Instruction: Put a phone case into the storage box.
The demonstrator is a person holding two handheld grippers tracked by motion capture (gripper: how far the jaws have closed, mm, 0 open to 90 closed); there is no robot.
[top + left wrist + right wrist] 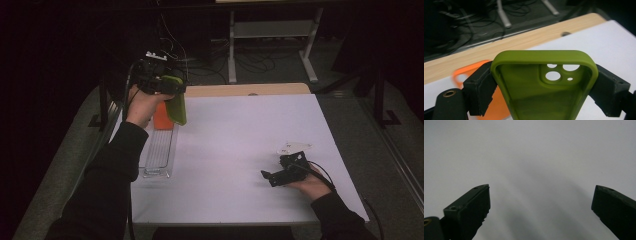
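1. A clear tray (pixel 159 152), long and narrow, lies along the left edge of the white tabletop (pixel 240 145), its far end near the far-left corner. One orange phone case (pixel 163 117) stands in that far end; the near part of the tray holds nothing that can be made out.
2. One green phone case (pixel 177 106) is lifted above the far end of the tray, just in front of the orange one and partly covering it. The left gripper view shows its hollow inner side, with four camera holes in a raised corner block.
3. The left gripper (pixel 170 89) holds the green phone case across its width: each black pad (pixel 480 86) presses a long side of it, so the jaws stand wide yet are clamped on the case. The left hand (pixel 142 105) carries the gripper over the far-left corner of the tabletop.
4. The right gripper (pixel 270 176) rests low near the right edge of the tabletop, toward the near-right corner, held by the right hand (pixel 311 186). Its jaws are spread wide with bare white tabletop between them; nothing is held.
5. Count: two phone cases (one green, one orange), one tray, two grippers.
6. A strip of wooden table surface (pixel 240 90) shows beyond the far edge of the white tabletop.
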